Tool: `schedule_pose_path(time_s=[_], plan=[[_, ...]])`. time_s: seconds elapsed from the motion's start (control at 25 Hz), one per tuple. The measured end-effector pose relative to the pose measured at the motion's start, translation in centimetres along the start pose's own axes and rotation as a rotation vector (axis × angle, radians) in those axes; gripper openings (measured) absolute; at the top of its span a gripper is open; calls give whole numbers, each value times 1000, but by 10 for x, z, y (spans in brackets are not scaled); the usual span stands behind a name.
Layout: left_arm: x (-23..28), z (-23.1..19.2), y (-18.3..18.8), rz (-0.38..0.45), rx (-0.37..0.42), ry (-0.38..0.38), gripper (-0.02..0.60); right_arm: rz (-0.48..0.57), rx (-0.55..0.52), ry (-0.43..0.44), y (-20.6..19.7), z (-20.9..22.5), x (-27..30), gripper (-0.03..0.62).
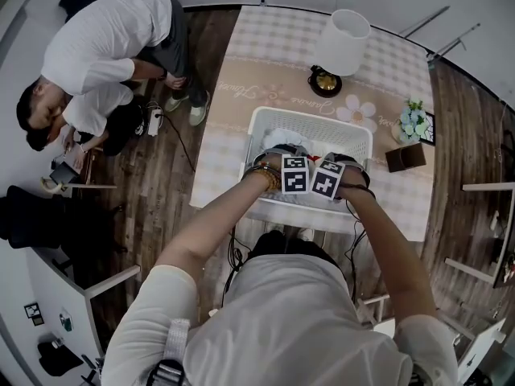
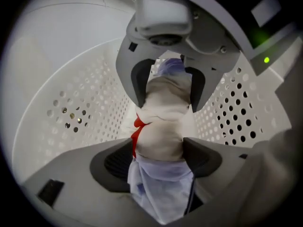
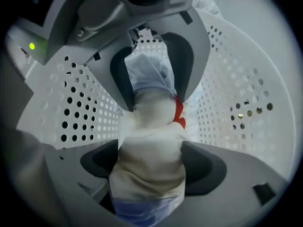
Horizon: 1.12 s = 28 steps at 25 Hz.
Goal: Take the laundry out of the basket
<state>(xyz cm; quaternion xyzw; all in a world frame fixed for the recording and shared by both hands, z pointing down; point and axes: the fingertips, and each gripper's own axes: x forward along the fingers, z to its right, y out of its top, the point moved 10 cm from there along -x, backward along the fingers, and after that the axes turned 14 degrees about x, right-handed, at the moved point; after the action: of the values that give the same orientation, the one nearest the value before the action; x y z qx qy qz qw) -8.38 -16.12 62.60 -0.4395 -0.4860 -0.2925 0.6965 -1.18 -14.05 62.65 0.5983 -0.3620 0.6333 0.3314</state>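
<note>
Forearms (image 1: pixel 217 223): both of the wearer's bare arms reach forward and down into the basket (image 1: pixel 310 117), with the marker cubes (image 1: pixel 294 174) side by side and almost touching.
Left gripper (image 2: pixel 158 150): jaws spread wide, with the laundry (image 2: pixel 163 122) right between them. The cloth brushes one pad and there's a bit of a gap at the other, so no real pinch.
Right gripper (image 3: pixel 149 160): same deal, spread wide and pointing down. The bundle fills the space between its jaws but doesn't look squeezed.
Laundry: cream cloth with a red bit and some pale blue-lilac fabric, down inside the basket. The two grippers face each other across it.
Basket: white with holey walls, sitting on the counter (image 1: pixel 265 47) near the wearer's edge.
Counter: checked cloth, a white-shaded lamp (image 1: pixel 340 43), small flowers (image 1: pixel 414 121) and a brown box (image 1: pixel 405 158).
Side of the room: two people (image 1: pixel 105 43) in white tops bent over on the wood floor (image 1: pixel 153 183).
</note>
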Motion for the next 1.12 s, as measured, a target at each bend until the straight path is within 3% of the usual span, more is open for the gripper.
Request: schedule_pose_path(time_s=[0.08, 0.16, 0.24, 0.4, 0.76, 1.12], plan=[[8, 2, -1, -11, 22, -1, 357, -11, -15, 0, -2, 0, 10, 443], [13, 4, -3, -16, 36, -1, 342, -4, -33, -13, -2, 0, 13, 331], [14, 5, -4, -20, 46, 5, 270, 10, -48, -25, 0, 1, 11, 226], [10, 6, -4, -2, 21, 19, 185, 31, -60, -35, 0, -2, 7, 148], [-32, 2, 4, 33, -6, 19, 150, 128, -26, -59, -6, -5, -33, 114], [-130, -8, 24, 73, -26, 60, 150, 270, 19, -69, -13, -1, -122, 110]])
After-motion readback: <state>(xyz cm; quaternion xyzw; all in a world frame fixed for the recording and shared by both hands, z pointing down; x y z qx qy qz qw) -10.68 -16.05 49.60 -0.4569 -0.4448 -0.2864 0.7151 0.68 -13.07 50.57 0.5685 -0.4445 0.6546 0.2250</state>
